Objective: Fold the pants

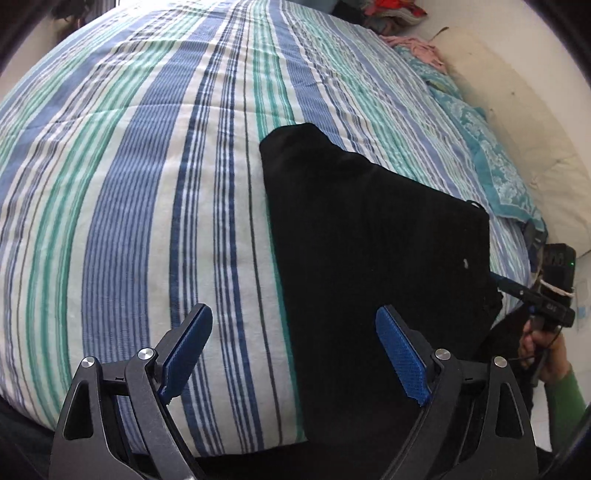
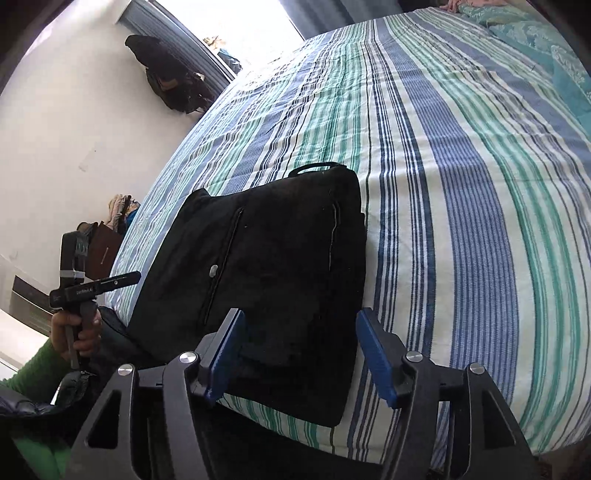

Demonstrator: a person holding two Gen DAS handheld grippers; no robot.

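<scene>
Black pants point(image 1: 369, 258) lie folded into a thick rectangle near the front edge of the striped bed; they also show in the right wrist view point(image 2: 280, 280). My left gripper point(image 1: 295, 350) is open and empty, just above the bed's front edge, with its right finger point(image 1: 400, 362) over the pants' near edge. My right gripper point(image 2: 299, 350) is open and empty, hovering over the near end of the pants. The right gripper also shows at the pants' right side in the left wrist view point(image 1: 517, 288). The left gripper shows at the left in the right wrist view point(image 2: 122, 280).
The bed cover point(image 1: 147, 184) has blue, green and white stripes. A teal patterned cloth point(image 1: 491, 162) and a pile of clothes point(image 1: 395, 14) lie at the far right by the wall. A dark bag point(image 2: 170, 77) hangs by the window, and the bed edge drops off below.
</scene>
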